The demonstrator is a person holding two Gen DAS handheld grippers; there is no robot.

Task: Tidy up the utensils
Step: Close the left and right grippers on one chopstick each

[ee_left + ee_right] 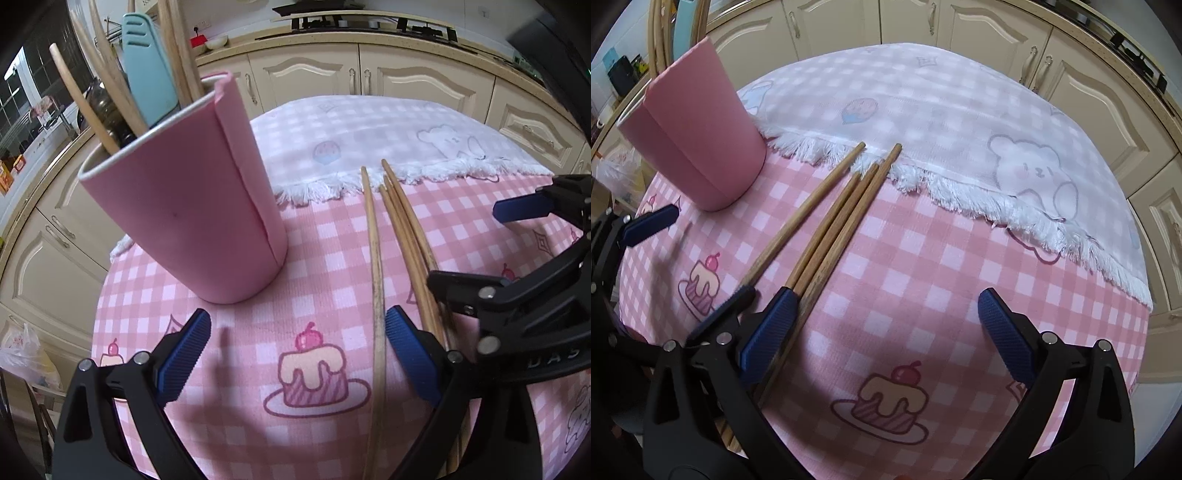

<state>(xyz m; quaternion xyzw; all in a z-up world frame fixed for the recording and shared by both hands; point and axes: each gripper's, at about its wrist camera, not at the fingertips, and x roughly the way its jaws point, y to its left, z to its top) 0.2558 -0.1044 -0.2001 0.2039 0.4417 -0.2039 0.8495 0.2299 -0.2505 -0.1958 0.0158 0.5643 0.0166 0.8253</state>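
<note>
Both grippers hover low over the pink checked tablecloth point(923, 258) with jaws apart — the left gripper point(297, 354) has the pink cup point(192, 206) just ahead, the right gripper point(886, 332) has four wooden chopsticks point(834, 221) beside its left finger.

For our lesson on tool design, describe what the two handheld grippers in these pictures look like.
Both the left gripper and the right gripper look alike: black plastic frames with angular, triangular arms, silver bolts at the joints, and jaws faced with blue ribbed pads. Raised letters, partly readable as "DAS", mark one body. No cables or sleeves show.
</note>
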